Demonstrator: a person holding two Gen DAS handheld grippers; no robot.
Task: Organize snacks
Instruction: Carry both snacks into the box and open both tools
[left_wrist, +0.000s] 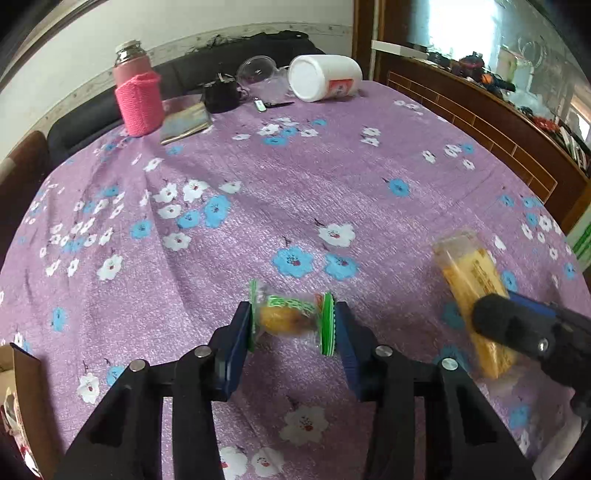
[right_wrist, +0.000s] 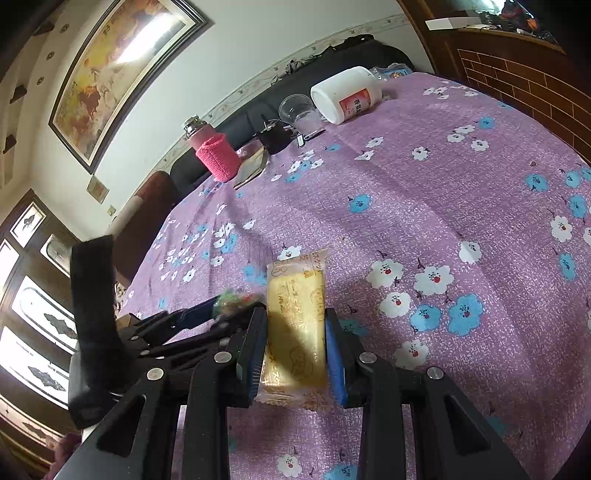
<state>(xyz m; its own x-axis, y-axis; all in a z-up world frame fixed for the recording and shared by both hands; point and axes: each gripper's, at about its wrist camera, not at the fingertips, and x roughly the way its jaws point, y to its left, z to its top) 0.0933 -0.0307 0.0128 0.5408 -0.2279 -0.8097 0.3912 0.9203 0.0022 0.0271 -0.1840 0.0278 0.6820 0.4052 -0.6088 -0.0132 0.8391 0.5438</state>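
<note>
The left gripper (left_wrist: 293, 325) jaws clench a green-edged snack packet (left_wrist: 284, 317); the right gripper (right_wrist: 295, 350) jaws grasp a yellow cake packet (right_wrist: 297, 325).

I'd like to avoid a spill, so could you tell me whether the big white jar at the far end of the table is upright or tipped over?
Tipped over: the white jar lies on its side on the tablecloth, round base facing the camera.

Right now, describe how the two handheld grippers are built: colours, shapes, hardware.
Both match. The left gripper has two flat dark-blue fingers on black angular linkage arms with triangular cut-outs, joined by round silver pivot bolts. The right gripper has the same blue fingers, black frame and silver bolts. From the right wrist view, the left one carries a black fuzzy-wrapped handle. No cables or sleeves are visible.
</note>
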